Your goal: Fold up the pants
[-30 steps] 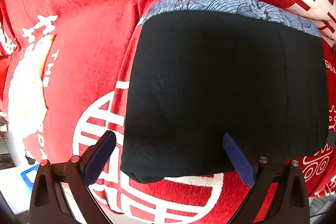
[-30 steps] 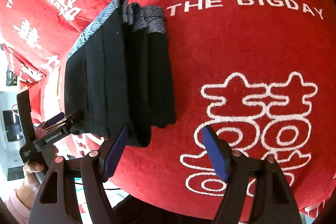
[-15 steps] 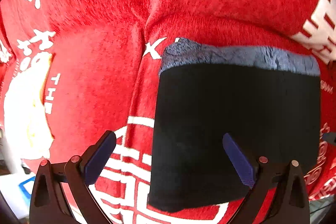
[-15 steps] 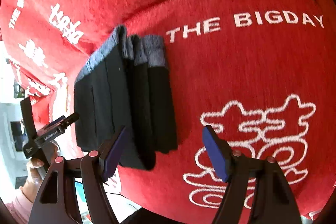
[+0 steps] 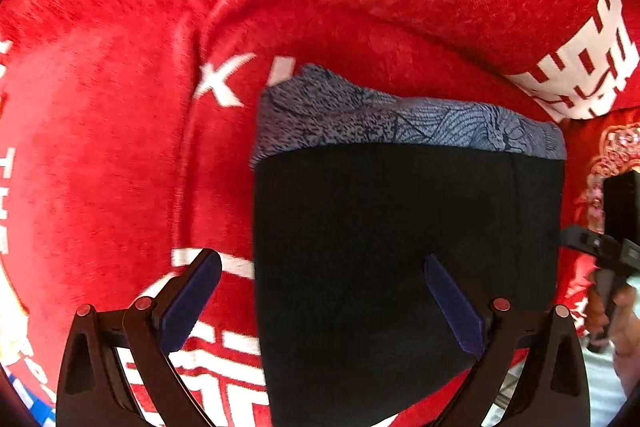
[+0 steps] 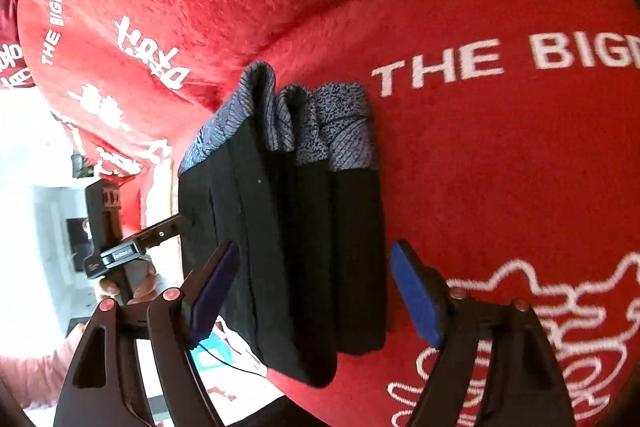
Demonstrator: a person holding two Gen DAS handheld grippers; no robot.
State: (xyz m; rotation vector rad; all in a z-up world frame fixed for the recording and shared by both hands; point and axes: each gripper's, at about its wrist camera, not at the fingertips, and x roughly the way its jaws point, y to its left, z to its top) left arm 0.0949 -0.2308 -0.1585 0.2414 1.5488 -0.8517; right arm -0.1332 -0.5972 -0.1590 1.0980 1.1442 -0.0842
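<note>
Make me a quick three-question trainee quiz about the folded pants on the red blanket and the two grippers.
1. True or false: the left gripper is clamped on the folded pants.
2. What colour is the patterned band at the far end of the pants? A) blue-grey B) yellow C) green
3. What English words are printed in white on the red blanket, in the right wrist view?

Key
1. False: both pads stand apart, with nothing pinched between them.
2. A.
3. THE BIGDAY. In that view the right gripper also hangs over the stacked folds, its jaws opening and touching nothing.
</note>
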